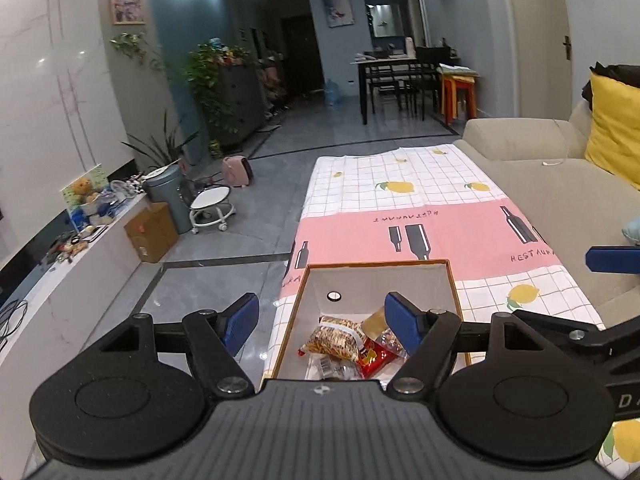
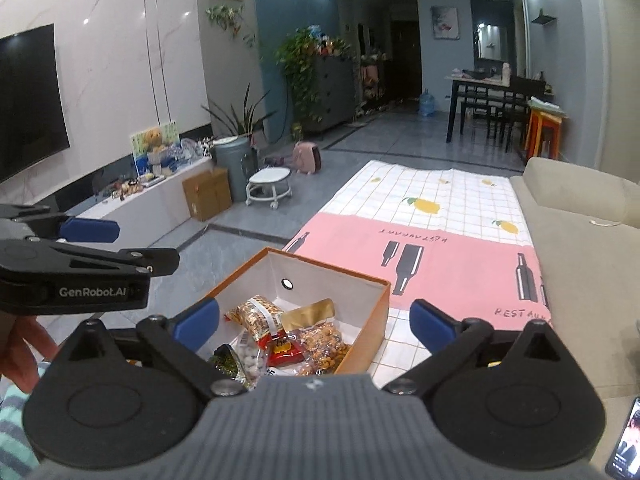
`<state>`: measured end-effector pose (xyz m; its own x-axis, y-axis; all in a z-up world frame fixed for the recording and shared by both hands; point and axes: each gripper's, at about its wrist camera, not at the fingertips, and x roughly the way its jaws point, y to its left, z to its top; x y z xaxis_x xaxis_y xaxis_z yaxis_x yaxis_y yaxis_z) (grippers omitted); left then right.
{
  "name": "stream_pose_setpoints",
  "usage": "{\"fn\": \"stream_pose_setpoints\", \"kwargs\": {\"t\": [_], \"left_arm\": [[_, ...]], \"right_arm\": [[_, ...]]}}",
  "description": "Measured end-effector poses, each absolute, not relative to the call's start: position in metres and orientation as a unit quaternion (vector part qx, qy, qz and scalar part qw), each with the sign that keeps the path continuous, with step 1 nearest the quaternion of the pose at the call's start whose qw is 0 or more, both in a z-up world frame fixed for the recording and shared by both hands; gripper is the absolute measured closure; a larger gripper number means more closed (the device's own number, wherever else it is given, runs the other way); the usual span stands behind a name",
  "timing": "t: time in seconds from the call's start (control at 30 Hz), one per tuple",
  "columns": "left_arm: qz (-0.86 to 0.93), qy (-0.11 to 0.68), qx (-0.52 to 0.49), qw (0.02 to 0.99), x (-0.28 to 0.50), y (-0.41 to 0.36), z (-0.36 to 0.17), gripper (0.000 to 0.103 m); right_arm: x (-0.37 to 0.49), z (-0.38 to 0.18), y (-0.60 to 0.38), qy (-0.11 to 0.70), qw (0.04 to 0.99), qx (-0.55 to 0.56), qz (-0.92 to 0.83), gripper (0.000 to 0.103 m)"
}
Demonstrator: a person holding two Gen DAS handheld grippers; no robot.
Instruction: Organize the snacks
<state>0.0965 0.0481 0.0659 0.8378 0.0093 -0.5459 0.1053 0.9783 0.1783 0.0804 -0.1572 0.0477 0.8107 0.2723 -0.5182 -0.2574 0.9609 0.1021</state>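
Both the left gripper (image 1: 322, 326) and right gripper (image 2: 316, 326) are hovering, jaws apart, over the box (image 2: 372, 312); check that no snacks (image 2: 320, 344) are overhanging its rim.

Phone (image 2: 625, 446) half outside frame

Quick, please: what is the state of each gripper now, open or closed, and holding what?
Left gripper: open, holding nothing, above the box.
Right gripper: open, holding nothing, above the same box.

Left tongs (image 1: 322, 322) are spread wide with nothing in them, hanging over the orange box (image 1: 454, 280) on the worktop (image 1: 440, 220), snack packs (image 1: 340, 340) piled inside.
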Motion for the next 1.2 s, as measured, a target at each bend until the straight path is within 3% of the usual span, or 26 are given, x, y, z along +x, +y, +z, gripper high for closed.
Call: {"fn": "stream_pose_setpoints", "kwargs": {"t": [0.2,0.67,1.2], "left_arm": [[-0.014,0.290,0.086,0.953,0.076,0.046,0.055,0.016],[0.005,0.365,0.106,0.925,0.079,0.040,0.004,0.015],[0.008,0.373,0.104,0.922,0.077,0.046,0.007,0.015]], "right_arm": [[0.056,0.038,-0.160,0.264,0.955,0.009,0.138,0.004],[0.063,-0.007,-0.160,0.340,0.934,-0.001,0.114,0.004],[0.065,-0.014,-0.159,0.350,0.931,-0.006,0.106,0.004]]}}
